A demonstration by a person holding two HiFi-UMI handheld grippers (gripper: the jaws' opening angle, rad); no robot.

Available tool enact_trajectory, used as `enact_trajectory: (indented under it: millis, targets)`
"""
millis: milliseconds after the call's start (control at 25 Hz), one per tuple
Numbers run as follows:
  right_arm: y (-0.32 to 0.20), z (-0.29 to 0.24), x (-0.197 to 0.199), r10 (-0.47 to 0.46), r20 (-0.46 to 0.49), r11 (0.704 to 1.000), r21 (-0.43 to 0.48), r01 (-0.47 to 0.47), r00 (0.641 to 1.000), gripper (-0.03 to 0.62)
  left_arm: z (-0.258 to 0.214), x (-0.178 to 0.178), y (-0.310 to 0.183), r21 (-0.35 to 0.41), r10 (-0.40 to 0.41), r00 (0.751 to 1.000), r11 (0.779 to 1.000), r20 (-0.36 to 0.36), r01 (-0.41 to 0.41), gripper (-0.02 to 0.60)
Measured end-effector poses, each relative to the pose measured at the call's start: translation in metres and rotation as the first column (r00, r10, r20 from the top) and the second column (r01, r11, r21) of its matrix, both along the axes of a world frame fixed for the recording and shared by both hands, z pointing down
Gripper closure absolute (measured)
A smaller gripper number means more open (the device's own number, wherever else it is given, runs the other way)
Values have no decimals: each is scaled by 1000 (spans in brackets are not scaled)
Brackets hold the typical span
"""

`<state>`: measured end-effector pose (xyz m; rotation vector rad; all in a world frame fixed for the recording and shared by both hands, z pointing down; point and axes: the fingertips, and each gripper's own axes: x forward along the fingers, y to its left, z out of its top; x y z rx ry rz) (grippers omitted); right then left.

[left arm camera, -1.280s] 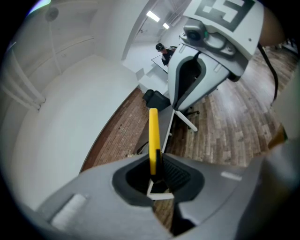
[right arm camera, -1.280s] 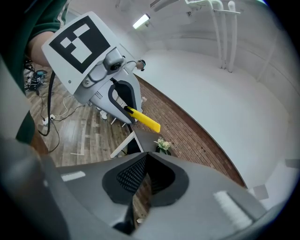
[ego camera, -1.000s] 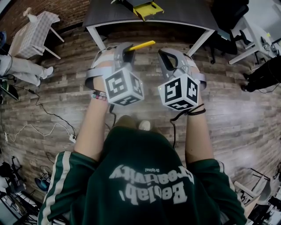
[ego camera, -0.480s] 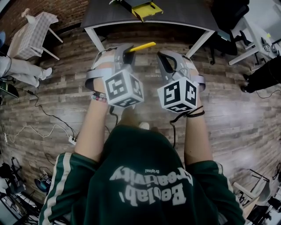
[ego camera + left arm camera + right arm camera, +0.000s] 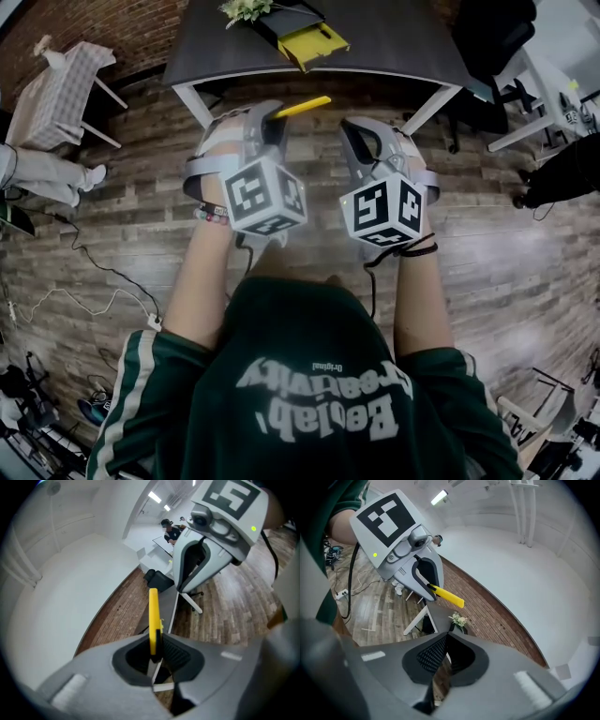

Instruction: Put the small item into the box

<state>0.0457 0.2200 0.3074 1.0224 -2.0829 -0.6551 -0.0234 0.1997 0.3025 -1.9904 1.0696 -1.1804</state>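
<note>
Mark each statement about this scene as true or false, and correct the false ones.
1. The left gripper holds a yellow item between its jaws. True.
2. The right gripper holds a second item. False: its jaws are together, with nothing between them.
3. The yellow item lies inside the box. False: it is clamped in the left gripper, above the floor and short of the table.
4. The box stands on the dark table, next to a small plant. True.
</note>
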Motion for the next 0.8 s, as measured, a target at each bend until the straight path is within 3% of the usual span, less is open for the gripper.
enact_trajectory:
  millis: [800]
  targets:
    - [-188,-10,-40,39,-30,999,-32,-40,999,588,-7,-35,-193,-38,54,998,998,-20,-55,534]
